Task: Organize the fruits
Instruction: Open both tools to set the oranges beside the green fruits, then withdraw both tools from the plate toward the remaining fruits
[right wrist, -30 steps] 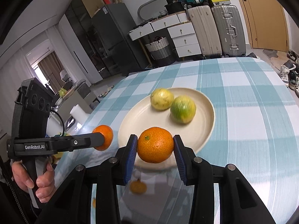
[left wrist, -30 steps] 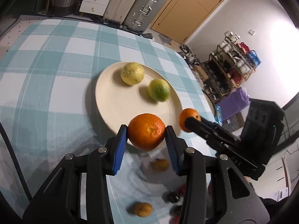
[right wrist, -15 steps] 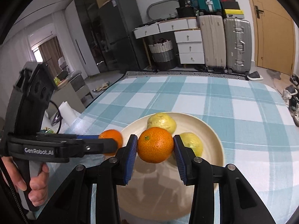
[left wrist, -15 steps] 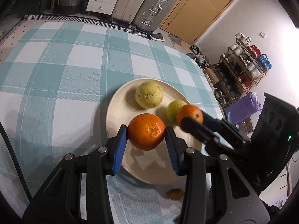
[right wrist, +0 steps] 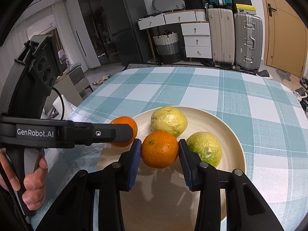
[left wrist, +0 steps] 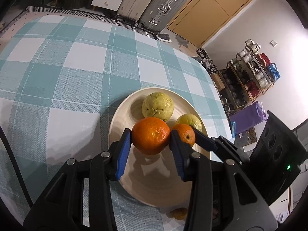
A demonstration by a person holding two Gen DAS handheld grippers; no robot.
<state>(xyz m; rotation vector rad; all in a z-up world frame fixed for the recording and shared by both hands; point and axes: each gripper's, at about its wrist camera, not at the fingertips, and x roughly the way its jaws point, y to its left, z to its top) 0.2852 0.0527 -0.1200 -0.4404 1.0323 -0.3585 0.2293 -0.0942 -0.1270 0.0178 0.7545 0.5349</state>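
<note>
My left gripper (left wrist: 150,134) is shut on a large orange (left wrist: 152,144) and holds it just above the near half of a cream plate (left wrist: 117,119). Beside it on the right, my right gripper (left wrist: 185,133) is shut on a second orange (left wrist: 182,134). In the right wrist view that right gripper (right wrist: 159,143) grips its orange (right wrist: 159,152) over the plate (right wrist: 236,134), and the left gripper (right wrist: 125,130) comes in from the left with its orange (right wrist: 124,122) at the plate's left rim. Two yellow-green guavas (right wrist: 169,121) (right wrist: 205,148) lie on the far half of the plate.
The plate sits on a teal-and-white checked tablecloth (left wrist: 57,73). A small brownish fruit (left wrist: 179,212) lies on the cloth near the plate's near rim. A hand (right wrist: 32,182) holds the left gripper's handle. Suitcases (right wrist: 234,38) and drawers stand beyond the table's far edge.
Both grippers have carried their oranges forward from the plate's near rim to over the plate, close to the guavas. Both grips stayed the same.
</note>
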